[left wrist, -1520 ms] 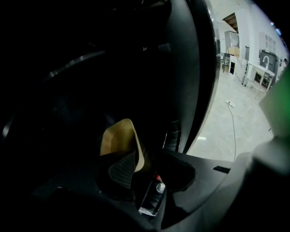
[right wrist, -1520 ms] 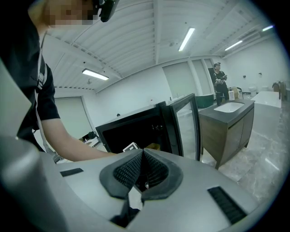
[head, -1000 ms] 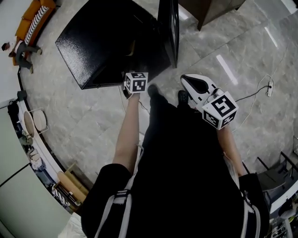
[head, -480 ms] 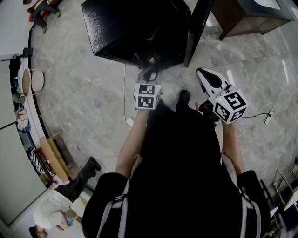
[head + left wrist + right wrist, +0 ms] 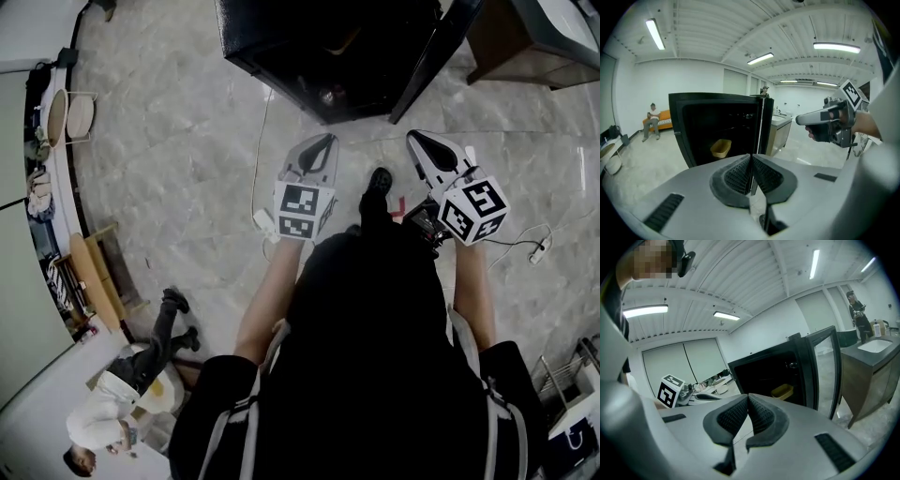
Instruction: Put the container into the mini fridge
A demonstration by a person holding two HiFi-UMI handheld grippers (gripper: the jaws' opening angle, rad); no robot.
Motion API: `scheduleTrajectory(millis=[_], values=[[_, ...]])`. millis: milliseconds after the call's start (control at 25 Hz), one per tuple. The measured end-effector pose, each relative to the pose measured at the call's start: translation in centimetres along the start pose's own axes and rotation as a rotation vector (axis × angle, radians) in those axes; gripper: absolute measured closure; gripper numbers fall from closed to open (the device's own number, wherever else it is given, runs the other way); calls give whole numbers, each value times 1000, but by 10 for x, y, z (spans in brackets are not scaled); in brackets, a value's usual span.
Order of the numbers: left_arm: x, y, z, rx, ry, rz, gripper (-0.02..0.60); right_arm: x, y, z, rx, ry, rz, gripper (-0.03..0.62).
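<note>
Container (image 5: pixel 721 148) sits low inside the fridge (image 5: pixel 319 47), a small yellow tub on the dark floor of the cabinet, touched by neither gripper. The door (image 5: pixel 436 61) stands swung wide on the right. The left gripper (image 5: pixel 751 173) is clenched on nothing, its ribbed pads pressed flat together, and it points at the opening from just in front. The right gripper (image 5: pixel 747 416) is likewise clenched and empty, held level beside the other, nearer the door.

The placing looks done, so the step in hand is probably closing the door. The right gripper suits it best: it should go round to the door's outer face, set a flat side against it near the free edge rather than near the hinge, and push in one steady arc until the door meets the cabinet. The left gripper should stay out of the closing gap. A white cord (image 5: pixel 258 159) lies on the floor left of the fridge, worth avoiding underfoot.
</note>
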State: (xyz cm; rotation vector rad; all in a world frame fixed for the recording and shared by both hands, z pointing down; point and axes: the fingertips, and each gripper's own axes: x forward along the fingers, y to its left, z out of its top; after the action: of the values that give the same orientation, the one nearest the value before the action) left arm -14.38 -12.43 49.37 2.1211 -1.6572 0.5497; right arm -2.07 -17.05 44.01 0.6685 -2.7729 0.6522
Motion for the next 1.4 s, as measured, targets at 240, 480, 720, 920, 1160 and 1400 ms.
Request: scheduleTrajectory(millis=[240,480,720,920,1160,1400], values=[[-55,-15,-25,-30,-19,-7,543,-30,40,-19,-20,8,-23,576],[-124,-42,-55,-34,-53,-27,548,-71,87,-55,-35,32,-49,576],[-185,-67,-90,-100,-89,-44,548,-115,130,-80,-71,41,-64,576],[-232,-78,-102,-165,-142,-72,548,-154,150,-80,-104,14,-113,576],[-257,-84,-101,-179,-183,-101,548,-195,159,-80,-105,-24,-166,576],[-274,-101,-80,-120,-227,-153,548,-213,162,-79,-88,-70,-179,576]])
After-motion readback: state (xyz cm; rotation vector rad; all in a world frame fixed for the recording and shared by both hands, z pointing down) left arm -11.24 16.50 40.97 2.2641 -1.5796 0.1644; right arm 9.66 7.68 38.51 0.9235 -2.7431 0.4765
